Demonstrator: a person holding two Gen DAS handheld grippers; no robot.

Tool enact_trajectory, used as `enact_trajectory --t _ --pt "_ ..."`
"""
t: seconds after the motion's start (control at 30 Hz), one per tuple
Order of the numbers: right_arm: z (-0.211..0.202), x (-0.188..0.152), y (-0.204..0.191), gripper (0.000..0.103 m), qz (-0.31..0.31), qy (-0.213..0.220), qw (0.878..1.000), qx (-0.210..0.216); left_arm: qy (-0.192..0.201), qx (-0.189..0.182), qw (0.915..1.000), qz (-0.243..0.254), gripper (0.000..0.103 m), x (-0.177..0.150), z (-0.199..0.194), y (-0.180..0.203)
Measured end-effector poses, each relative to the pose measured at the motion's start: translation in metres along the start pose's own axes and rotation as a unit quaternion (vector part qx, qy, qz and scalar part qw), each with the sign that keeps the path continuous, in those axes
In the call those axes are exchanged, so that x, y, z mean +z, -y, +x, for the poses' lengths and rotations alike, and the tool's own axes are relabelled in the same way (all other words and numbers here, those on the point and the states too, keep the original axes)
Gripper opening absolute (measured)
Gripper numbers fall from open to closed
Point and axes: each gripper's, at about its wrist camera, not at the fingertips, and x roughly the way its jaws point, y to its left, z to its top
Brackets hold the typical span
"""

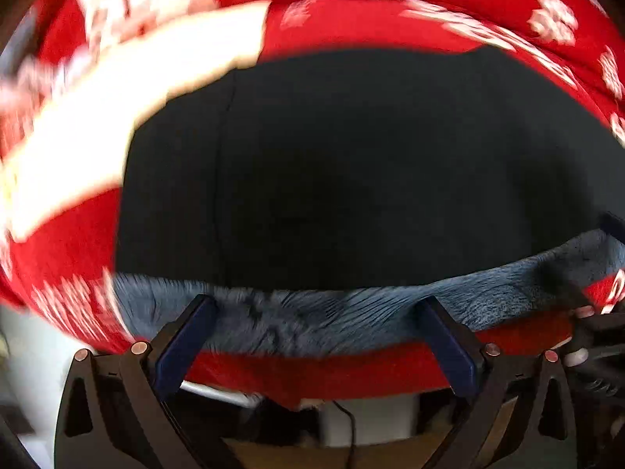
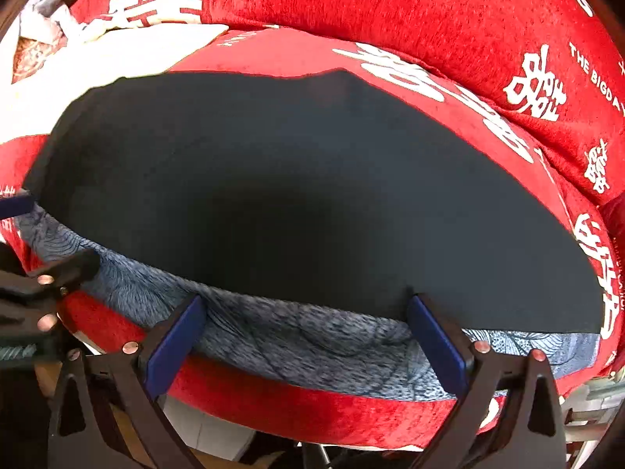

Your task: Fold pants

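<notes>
Lots you can't make out here

Left wrist view is smeared with motion blur, so the white print on the red cover (image 1: 390,27) is unreadable there, and the pale strip (image 1: 117,109) at upper left is just a streak. The black pants (image 1: 351,164) are so dark that folds barely show. In the right wrist view the other claw (image 2: 23,211) is cut off by the left edge, and the clutter at top left (image 2: 43,27) is too small to tell.
</notes>
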Motion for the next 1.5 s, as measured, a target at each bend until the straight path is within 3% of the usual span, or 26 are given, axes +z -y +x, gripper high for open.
enact_trajectory --t 0.23,0.4,0.63,0.73,0.8,0.87,0.97,1.07,1.2,1.3,1.43,1.5 --pt "-0.007 -0.029 0.105 0.103 0.127 -0.012 0.992 -0.025 -0.002 -0.004 0.9992 -0.039 0.103 -0.004 -0.004 -0.019" --pt "-0.011 -0.063 0.217 0.103 0.238 -0.014 0.970 -0.053 -0.009 -0.012 0.9988 -0.046 0.103 0.003 0.002 -0.027" --pt "-0.004 -0.115 0.341 0.103 0.331 -0.008 0.943 -0.036 -0.016 -0.002 0.9988 -0.045 0.103 0.006 -0.002 -0.029" --pt "-0.014 -0.127 0.369 0.103 0.373 -0.022 0.922 -0.100 0.002 0.015 0.9990 -0.041 0.103 0.007 -0.017 -0.029" --pt "-0.025 -0.122 0.371 0.103 0.388 -0.031 0.908 -0.155 0.022 0.007 0.9988 -0.043 0.103 0.011 -0.031 -0.031" --pt "-0.036 -0.104 0.351 0.103 0.365 -0.002 0.922 -0.129 0.030 -0.010 0.9982 -0.050 0.103 0.019 -0.040 -0.029" --pt "-0.040 -0.051 0.286 0.103 0.283 0.030 0.956 -0.065 0.041 -0.035 0.9975 -0.047 0.103 0.047 -0.044 -0.010" --pt "-0.032 0.004 0.203 0.103 0.165 0.042 0.985 -0.005 0.061 -0.017 0.9977 -0.025 0.103 0.077 -0.037 0.026" --pt "0.001 0.044 0.130 0.103 0.079 0.022 0.996 0.028 0.042 0.045 0.9981 -0.005 0.103 0.099 -0.009 0.053" --pt "0.007 0.044 0.131 0.103 0.065 0.030 0.997 0.024 0.043 0.030 0.9986 -0.001 0.103 0.097 -0.004 0.044" --pt "0.012 0.025 0.191 0.103 0.110 0.023 0.994 -0.010 0.056 0.067 0.9961 -0.017 0.103 0.092 -0.011 0.008" --pt "0.009 0.001 0.241 0.103 0.169 0.021 0.985 -0.014 0.051 0.072 0.9951 -0.045 0.103 0.091 -0.010 -0.022"
